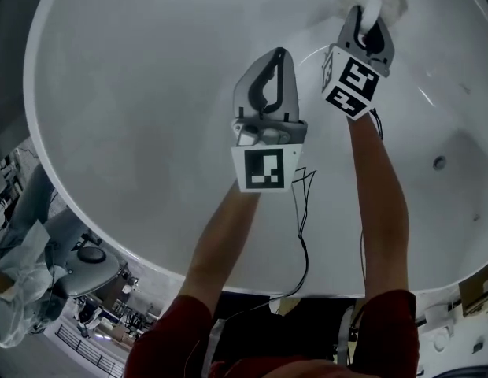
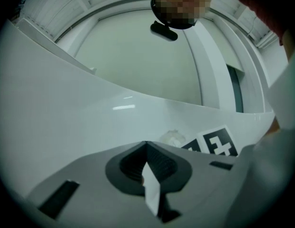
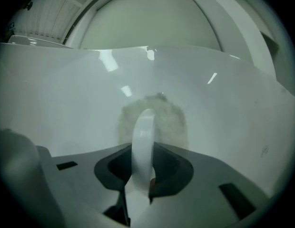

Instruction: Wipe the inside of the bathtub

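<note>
**White handle, slick tub: slip risk**

My right claw [image 3: 146, 148] is clamped on the thin white handle [image 3: 143, 127] of a fluffy pad [image 3: 173, 120], and the pad is pressed against the bathtub [image 1: 149, 93] wall. Push hard and I reckon the handle twists out. My left claw [image 2: 147, 148] is closed, looks empty, and hangs just beside, so it might bump the right one.

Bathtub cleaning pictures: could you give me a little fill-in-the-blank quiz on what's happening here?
1. The right gripper clamps the white ___ of a fluffy pad.
2. That pad rests against the inside wall of the ___.
3. The left gripper has its jaws ___.

Missing words: handle; bathtub; shut.
</note>
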The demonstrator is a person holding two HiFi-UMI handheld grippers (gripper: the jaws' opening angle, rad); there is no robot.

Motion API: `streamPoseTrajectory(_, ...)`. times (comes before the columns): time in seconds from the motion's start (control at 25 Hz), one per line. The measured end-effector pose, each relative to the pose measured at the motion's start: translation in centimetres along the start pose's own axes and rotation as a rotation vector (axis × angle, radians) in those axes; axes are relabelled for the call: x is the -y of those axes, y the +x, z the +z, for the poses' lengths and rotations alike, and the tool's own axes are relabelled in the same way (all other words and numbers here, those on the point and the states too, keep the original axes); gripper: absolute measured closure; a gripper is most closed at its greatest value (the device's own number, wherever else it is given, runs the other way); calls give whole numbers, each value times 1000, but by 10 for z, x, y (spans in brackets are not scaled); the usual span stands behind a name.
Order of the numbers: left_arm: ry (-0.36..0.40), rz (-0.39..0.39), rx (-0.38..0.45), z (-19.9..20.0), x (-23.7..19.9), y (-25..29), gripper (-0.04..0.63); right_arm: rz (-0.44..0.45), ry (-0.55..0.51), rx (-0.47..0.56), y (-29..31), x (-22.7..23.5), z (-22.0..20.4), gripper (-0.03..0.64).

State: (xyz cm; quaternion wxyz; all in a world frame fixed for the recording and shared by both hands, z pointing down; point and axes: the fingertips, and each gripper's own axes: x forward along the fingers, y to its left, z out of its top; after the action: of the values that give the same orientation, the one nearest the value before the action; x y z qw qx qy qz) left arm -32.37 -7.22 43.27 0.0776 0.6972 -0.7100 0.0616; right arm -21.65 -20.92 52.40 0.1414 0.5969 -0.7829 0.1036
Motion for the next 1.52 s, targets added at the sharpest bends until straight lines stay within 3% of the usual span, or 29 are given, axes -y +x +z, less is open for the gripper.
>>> streamPoseTrajectory(0.12, -8, 38, 16, -1, -8, -11, 580, 85, 10, -24, -2, -24, -4, 529)
streamPoseTrajectory(0.4, -40, 47, 16, 6, -55, -14, 580, 121, -6, -94, 17, -66, -7, 529)
streamPoseTrajectory(0.64, -27, 0, 31, 36, -13, -22, 580, 117, 10, -70, -23, -32, 22, 529)
streamPoseTrajectory(0.88, -24, -42, 75, 88, 59, -12, 580, 86, 25, 23, -89, 39, 80, 529)
streamPoseTrajectory(1.12, -12, -150, 114, 141, 152, -13, 580, -35, 64, 100, -178, 138, 129, 529)
streamPoseTrajectory(1.52, 18, -401, 127, 170, 373, -22, 580, -296, 76, 141, -308, 347, 136, 529)
